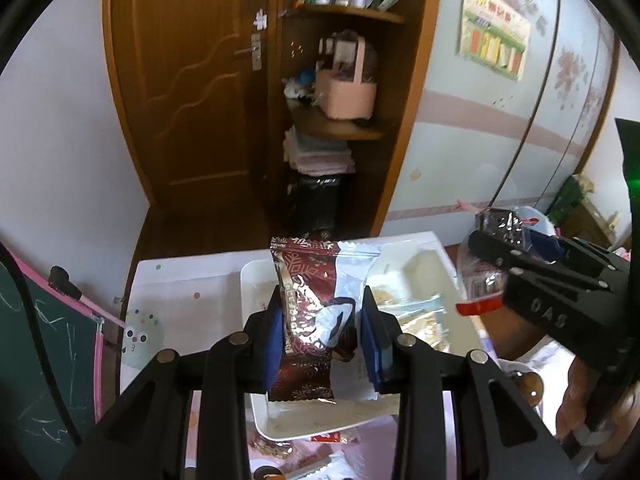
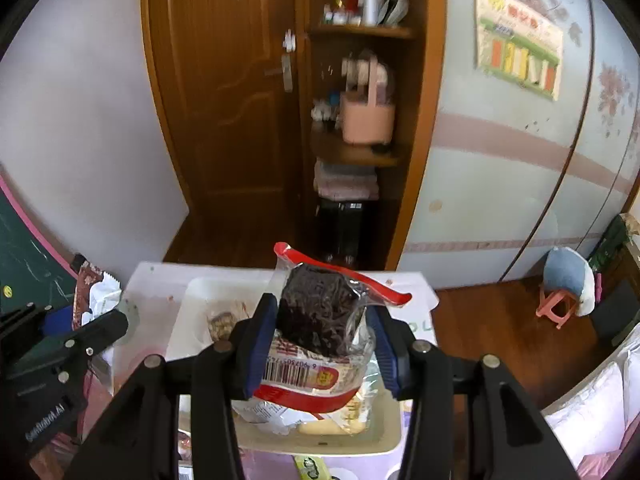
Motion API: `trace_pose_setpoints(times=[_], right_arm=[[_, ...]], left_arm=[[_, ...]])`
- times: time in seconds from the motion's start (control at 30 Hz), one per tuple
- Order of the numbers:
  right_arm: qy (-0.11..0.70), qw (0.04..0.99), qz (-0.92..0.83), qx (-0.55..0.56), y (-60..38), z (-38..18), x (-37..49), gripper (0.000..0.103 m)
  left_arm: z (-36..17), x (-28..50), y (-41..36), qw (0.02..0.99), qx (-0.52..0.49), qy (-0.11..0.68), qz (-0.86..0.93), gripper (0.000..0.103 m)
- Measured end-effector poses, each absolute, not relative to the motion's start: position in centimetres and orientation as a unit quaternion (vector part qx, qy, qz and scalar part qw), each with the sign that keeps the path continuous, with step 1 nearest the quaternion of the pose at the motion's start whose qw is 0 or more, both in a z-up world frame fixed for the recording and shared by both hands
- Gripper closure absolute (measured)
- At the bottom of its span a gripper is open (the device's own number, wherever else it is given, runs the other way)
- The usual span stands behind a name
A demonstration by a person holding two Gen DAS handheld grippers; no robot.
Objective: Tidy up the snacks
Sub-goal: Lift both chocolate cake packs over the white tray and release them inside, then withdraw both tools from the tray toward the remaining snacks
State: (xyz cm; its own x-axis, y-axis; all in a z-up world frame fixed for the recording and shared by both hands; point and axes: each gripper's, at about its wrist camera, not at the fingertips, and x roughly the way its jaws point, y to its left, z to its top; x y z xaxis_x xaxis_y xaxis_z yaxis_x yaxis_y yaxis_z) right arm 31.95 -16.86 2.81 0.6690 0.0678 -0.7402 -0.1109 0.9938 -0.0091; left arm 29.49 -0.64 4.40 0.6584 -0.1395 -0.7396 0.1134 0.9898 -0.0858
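Both tools tilt downward above the white tray [image 1: 256, 412], left tool [image 1: 320, 334] clamping a maroon snack packet [image 1: 308, 312], right tool [image 2: 324, 344] a clear dark-snack packet [image 2: 320, 320].

Home, likely child's bedroom, wooden door [image 1: 192, 80] w/ lever handle, open corner shelves [image 1: 344, 12] w/ bottles and pink caddy [image 1: 348, 96], flower-decal wardrobe panels [image 1: 500, 120], wall chart [image 2: 520, 56], chalkboard [image 1: 40, 360], small pink stool [image 2: 556, 304], wood floor.

left hand-held gripper [image 1: 320, 332]: clamped, tilted down | right hand-held gripper [image 2: 326, 344]: clamped, tilted down
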Motion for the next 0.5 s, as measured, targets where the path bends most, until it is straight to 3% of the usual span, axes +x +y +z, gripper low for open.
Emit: trace_pose_setpoints(times=[0.17,0.23,0.27,0.3,0.37,0.5], right_arm=[[0.444,0.894,0.06,-0.018,-15.4,-0.5,34.1,0.052],[0.456,0.888,0.068,-0.009,-15.0,-1.3,34.7,0.05],[0.46,0.885,0.075,-0.002,-14.9,-1.6,34.9,0.048],[0.464,0.882,0.078,0.005,-14.8,-1.7,34.9,0.045],[0.468,0.88,0.08,0.008,-14.4,-1.9,34.8,0.038],[0.46,0.884,0.086,-0.009,-13.8,-1.6,33.9,0.038]], left_arm=[[2.2,31.2,0.0,0.903,-0.02,0.424,-0.059,0.07],[1.5,31.8,0.4,0.899,-0.028,0.434,-0.054,0.056],[1.3,32.0,0.7,0.897,-0.034,0.437,-0.05,0.036],[1.1,32.1,1.2,0.897,-0.045,0.438,-0.041,0.024],[0.8,32.1,2.0,0.897,-0.061,0.437,-0.038,0.023],[0.8,31.5,3.8,0.892,-0.079,0.444,-0.031,0.023]])
